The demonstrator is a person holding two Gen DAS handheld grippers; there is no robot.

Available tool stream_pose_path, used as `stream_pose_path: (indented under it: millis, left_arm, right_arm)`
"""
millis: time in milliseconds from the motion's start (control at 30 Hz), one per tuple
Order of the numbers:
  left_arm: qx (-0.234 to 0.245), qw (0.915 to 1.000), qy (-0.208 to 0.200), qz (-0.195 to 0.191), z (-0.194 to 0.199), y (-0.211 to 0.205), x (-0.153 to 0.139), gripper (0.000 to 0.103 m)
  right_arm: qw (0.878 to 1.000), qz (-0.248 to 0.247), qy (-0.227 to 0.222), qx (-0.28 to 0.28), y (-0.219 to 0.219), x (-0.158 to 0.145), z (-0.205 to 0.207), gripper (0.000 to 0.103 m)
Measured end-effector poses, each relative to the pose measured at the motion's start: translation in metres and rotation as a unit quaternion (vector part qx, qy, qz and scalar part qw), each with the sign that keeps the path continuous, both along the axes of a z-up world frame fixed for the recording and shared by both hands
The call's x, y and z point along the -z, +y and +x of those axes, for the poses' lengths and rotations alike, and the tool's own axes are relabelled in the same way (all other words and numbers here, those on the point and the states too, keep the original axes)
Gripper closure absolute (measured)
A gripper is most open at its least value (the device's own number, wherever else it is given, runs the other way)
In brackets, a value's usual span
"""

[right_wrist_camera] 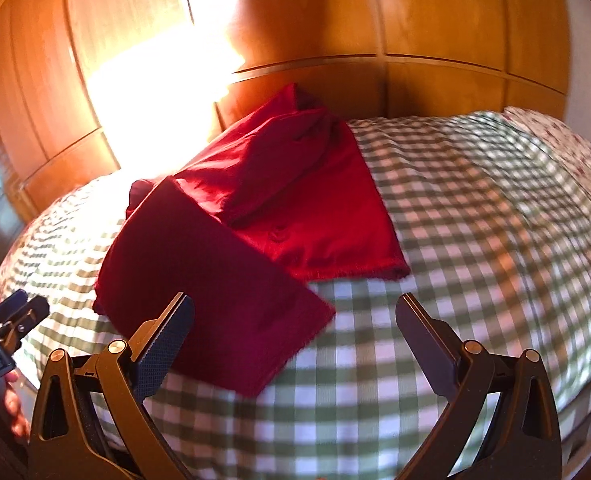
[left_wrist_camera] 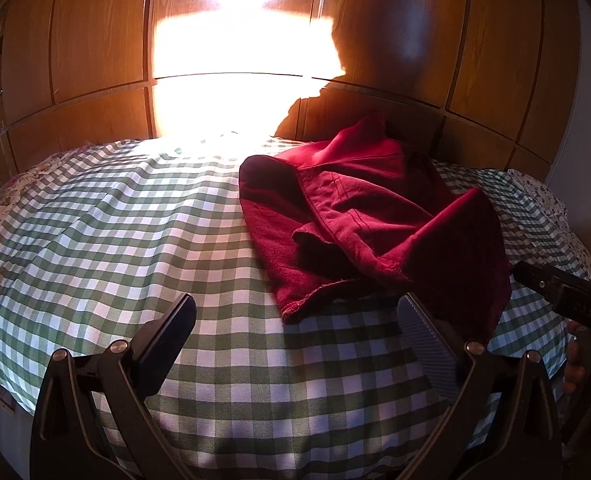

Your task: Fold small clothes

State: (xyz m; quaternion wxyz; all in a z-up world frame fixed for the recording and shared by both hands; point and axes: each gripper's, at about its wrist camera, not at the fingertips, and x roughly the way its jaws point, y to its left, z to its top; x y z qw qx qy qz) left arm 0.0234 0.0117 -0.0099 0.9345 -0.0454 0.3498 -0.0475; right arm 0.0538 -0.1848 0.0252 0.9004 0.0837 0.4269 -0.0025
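Note:
A small dark red garment (left_wrist_camera: 359, 216) lies crumpled and partly folded on the green-and-white checked bed cover (left_wrist_camera: 135, 224). In the left wrist view my left gripper (left_wrist_camera: 295, 312) is open and empty, just short of the garment's near hem. In the right wrist view the red garment (right_wrist_camera: 279, 208) lies ahead and to the left, with one flap laid over toward me. My right gripper (right_wrist_camera: 293, 312) is open and empty above the checked cover (right_wrist_camera: 475, 220), its left finger beside the flap's near corner. The right gripper's body (left_wrist_camera: 563, 292) shows at the left view's right edge.
A wooden panelled wardrobe (left_wrist_camera: 95, 40) stands right behind the bed, with a strong sun glare on it. A floral sheet (right_wrist_camera: 551, 136) shows at the bed's far edges. The left gripper's body (right_wrist_camera: 7, 328) shows at the right view's left edge.

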Motion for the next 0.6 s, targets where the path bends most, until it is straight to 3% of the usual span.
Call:
stream_pose_path:
  millis: [100,133,167,233,267,433,600]
  left_arm:
    - [0.026,0.9994,0.002,-0.021,0.003,0.002,-0.005,0.003]
    - [0.037,0.9988,0.002,-0.032,0.006,0.003,-0.008,0.003]
    - [0.050,0.9977,0.005,-0.046,0.008,0.004,-0.011,0.005]
    - [0.079,0.9937,0.009,-0.079,0.013,0.007,-0.017,0.013]
    - [0.092,0.9915,0.012,-0.090,0.015,0.008,-0.021,0.014]
    - [0.166,0.9734,0.038,-0.153,0.041,0.004,-0.031,0.014]
    - [0.174,0.9684,0.086,-0.157,0.075,-0.002,-0.020,0.013]
  right_arm:
    - [0.999,0.010,0.019,-0.044,0.000,0.013,0.027,0.006]
    - [0.997,0.019,0.033,-0.061,0.002,0.020,0.036,0.011]
    - [0.996,0.029,0.045,-0.077,0.004,0.026,0.042,0.034]
    - [0.989,0.054,0.078,-0.114,0.016,0.037,0.050,0.059]
    - [0.986,0.067,0.084,-0.130,0.024,0.038,0.049,0.064]
    - [0.957,0.156,0.068,-0.234,0.079,0.025,0.026,0.079]
    - [0.934,0.190,0.060,-0.297,0.125,0.016,0.011,0.085]
